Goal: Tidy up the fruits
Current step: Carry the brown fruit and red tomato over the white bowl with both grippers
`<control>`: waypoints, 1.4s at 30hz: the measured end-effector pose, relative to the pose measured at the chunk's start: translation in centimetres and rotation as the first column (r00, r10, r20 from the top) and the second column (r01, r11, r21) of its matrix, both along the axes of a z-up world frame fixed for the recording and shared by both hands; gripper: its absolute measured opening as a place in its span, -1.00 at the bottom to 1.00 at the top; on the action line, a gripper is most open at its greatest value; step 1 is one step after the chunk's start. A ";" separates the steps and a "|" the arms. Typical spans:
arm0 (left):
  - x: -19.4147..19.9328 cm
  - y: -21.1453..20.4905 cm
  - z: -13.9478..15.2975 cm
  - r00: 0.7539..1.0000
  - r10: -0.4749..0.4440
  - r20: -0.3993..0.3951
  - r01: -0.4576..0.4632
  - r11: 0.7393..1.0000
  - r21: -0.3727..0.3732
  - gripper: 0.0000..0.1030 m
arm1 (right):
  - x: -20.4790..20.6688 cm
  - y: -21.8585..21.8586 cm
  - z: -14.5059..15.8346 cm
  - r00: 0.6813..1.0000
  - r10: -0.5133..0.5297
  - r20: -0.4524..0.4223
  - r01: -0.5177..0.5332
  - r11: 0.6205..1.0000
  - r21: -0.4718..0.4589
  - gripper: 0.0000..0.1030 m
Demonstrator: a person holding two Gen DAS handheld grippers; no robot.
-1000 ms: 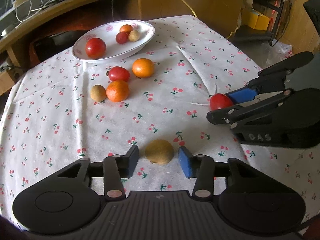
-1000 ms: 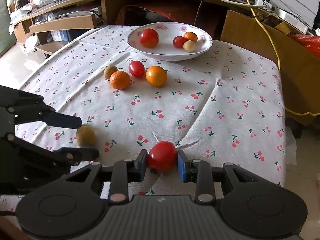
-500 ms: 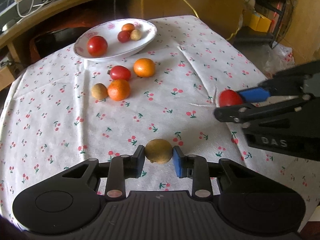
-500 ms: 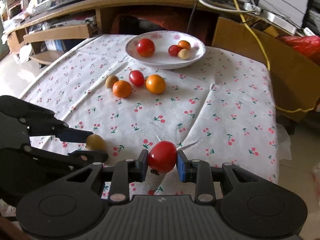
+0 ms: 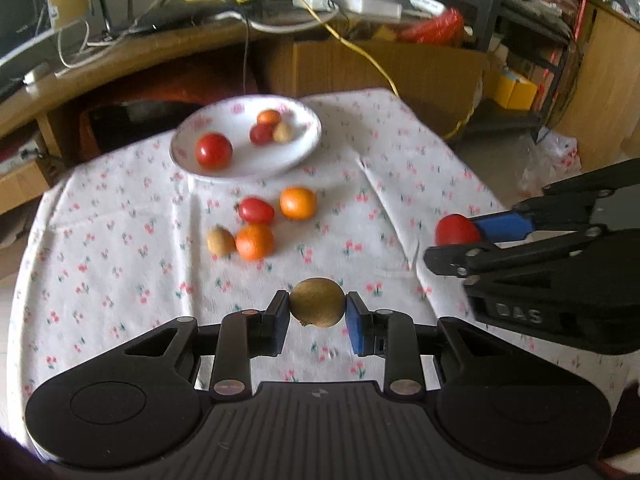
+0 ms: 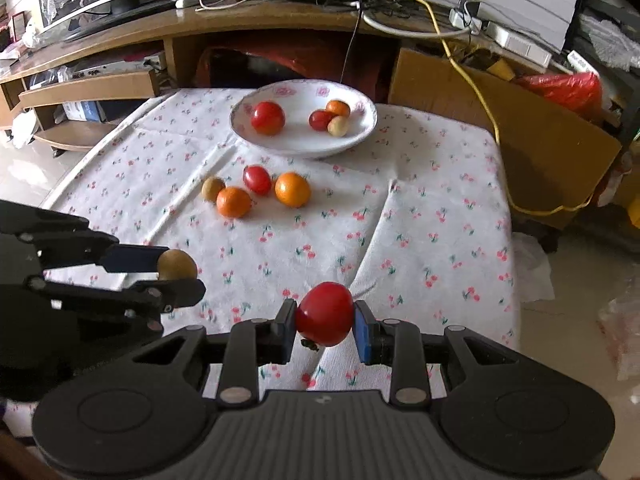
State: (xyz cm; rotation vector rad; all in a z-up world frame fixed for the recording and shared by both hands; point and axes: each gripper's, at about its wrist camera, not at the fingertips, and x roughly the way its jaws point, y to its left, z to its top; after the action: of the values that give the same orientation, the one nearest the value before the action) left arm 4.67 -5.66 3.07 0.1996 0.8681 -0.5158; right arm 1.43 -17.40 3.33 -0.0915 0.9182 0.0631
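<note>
My left gripper [image 5: 318,314] is shut on a brown kiwi [image 5: 317,302], lifted above the cherry-print tablecloth [image 5: 120,248]. My right gripper [image 6: 325,326] is shut on a red tomato [image 6: 325,314], also raised off the cloth. Each gripper shows in the other's view: the right one [image 5: 460,240] with the tomato [image 5: 456,230], the left one [image 6: 176,276] with the kiwi [image 6: 177,265]. A white plate [image 6: 360,132] at the far side holds a large tomato [image 6: 268,118] and three small fruits. Two oranges [image 6: 293,189], a small tomato [image 6: 257,179] and a small brown fruit [image 6: 212,188] lie mid-table.
A wooden desk [image 6: 280,20] with cables and a monitor curves behind the table. A cardboard box [image 6: 500,120] with a yellow cable stands at the back right. The table's right edge [image 6: 514,280] drops to a tiled floor.
The left gripper closed on the kiwi that lay on the cloth, then lifted it. The right gripper rose with the tomato held. Both views show more of the desk behind.
</note>
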 end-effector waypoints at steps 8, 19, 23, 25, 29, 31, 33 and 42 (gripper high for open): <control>3.3 0.2 1.0 0.998 0.067 -0.015 -0.067 0.997 -0.035 -0.28 | 3.0 0.4 0.6 0.998 0.046 0.038 -0.047 0.998 0.037 -0.41; 8.4 0.2 1.7 0.993 0.119 0.005 -0.119 0.993 -0.008 -0.30 | 9.0 0.4 1.2 0.998 0.045 0.049 -0.048 0.996 0.071 -0.41; 10.1 0.0 1.9 0.991 0.131 0.011 -0.131 0.991 0.000 -0.30 | 11.1 0.4 1.4 0.997 0.047 0.060 -0.052 0.996 0.071 -0.41; 10.9 -0.2 1.8 0.991 0.134 0.011 -0.134 0.991 0.006 -0.30 | 12.0 0.4 1.4 0.997 0.050 0.061 -0.054 0.996 0.065 -0.41; 12.5 -0.8 1.5 0.991 0.131 0.022 -0.132 0.991 0.027 -0.30 | 13.7 0.1 1.1 0.997 0.041 0.058 -0.044 0.997 0.060 -0.41; 13.3 -1.1 1.3 0.991 0.131 0.023 -0.131 0.991 0.035 -0.30 | 14.6 -0.3 0.8 0.998 0.034 0.055 -0.037 0.997 0.069 -0.41; 13.9 -1.4 1.1 0.991 0.131 0.029 -0.132 0.990 0.047 -0.30 | 15.4 -0.7 0.5 0.998 0.026 0.050 -0.030 0.996 0.081 -0.41; 16.2 -1.4 -0.2 0.988 0.153 0.015 -0.154 0.987 0.049 -0.30 | 18.0 -1.2 -0.9 0.999 0.010 0.037 -0.014 0.993 0.120 -0.41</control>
State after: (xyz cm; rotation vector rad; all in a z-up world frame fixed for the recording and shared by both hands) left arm 20.83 -7.04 2.91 0.1791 0.8780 -0.3492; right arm 19.43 -18.63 2.47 0.0134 0.8753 0.1271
